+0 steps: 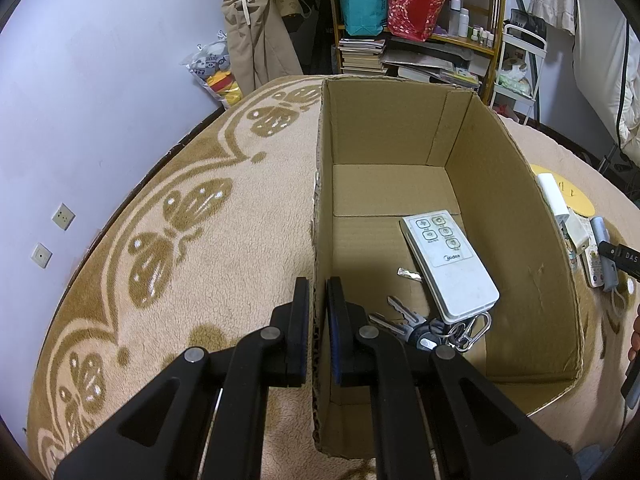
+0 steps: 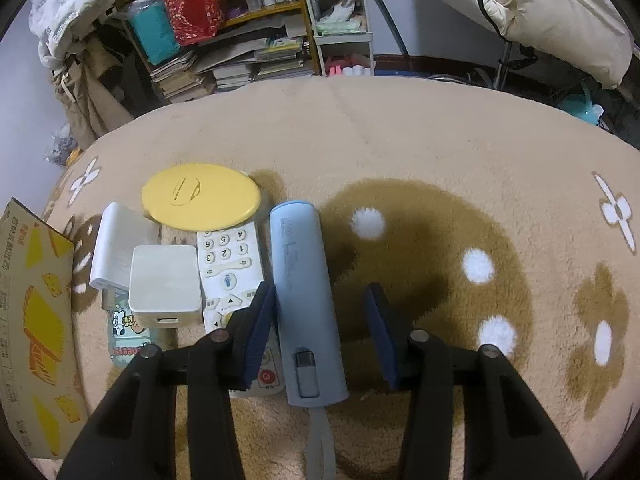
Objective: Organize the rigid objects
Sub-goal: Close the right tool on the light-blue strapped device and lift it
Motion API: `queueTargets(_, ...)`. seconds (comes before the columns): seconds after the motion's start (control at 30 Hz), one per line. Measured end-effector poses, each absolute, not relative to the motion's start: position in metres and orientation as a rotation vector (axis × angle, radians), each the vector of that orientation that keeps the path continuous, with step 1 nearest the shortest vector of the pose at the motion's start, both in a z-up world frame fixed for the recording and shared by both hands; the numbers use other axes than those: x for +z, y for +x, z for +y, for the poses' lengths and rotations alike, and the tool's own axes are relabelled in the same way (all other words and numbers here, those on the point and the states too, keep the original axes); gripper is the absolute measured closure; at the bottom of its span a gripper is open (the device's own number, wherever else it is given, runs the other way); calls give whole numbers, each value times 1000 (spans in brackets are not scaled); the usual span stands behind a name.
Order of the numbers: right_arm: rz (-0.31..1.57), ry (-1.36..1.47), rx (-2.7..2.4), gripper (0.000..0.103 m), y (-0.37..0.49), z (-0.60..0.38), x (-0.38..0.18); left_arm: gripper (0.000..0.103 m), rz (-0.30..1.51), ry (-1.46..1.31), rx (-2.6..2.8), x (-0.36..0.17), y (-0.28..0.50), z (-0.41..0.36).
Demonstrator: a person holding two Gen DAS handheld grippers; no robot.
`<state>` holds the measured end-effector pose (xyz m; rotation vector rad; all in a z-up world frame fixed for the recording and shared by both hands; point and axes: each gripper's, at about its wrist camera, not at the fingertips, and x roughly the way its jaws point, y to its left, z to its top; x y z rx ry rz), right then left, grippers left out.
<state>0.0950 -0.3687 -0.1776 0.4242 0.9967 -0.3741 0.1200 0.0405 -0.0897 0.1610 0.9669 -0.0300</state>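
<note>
An open cardboard box (image 1: 516, 216) lies on a beige patterned blanket (image 1: 224, 248). Inside it are a white Midea remote (image 1: 450, 262) and a bunch of keys (image 1: 416, 324). My left gripper (image 1: 318, 324) is shut on the box's left wall. In the right wrist view my right gripper (image 2: 320, 328) is open, its fingers on either side of a light blue cylindrical device (image 2: 304, 300) lying on the blanket. Left of it lie a white remote with number keys (image 2: 230, 268), a white charger cube (image 2: 164, 284), a white block (image 2: 116, 244) and a yellow oval lid (image 2: 200, 196).
The box's printed outer wall (image 2: 32, 320) is at the far left of the right wrist view. A small cartoon-printed packet (image 2: 126, 332) lies under the charger. Shelves with books and bags (image 1: 404, 24) and a white rack (image 2: 340, 12) stand beyond the blanket's far edge.
</note>
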Motion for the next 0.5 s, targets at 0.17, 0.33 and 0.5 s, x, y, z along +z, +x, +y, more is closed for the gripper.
queueTargets(0.17, 1023, 331, -392, 72, 101, -358, -180, 94, 967, 160, -30, -89, 119, 40)
queueTargets(0.33, 1011, 348, -405, 73, 95, -358, -178, 94, 966, 162, -30, -89, 119, 40)
queueTargets(0.5, 975, 354, -400, 74, 91, -355, -163, 94, 966, 161, -30, -89, 119, 40)
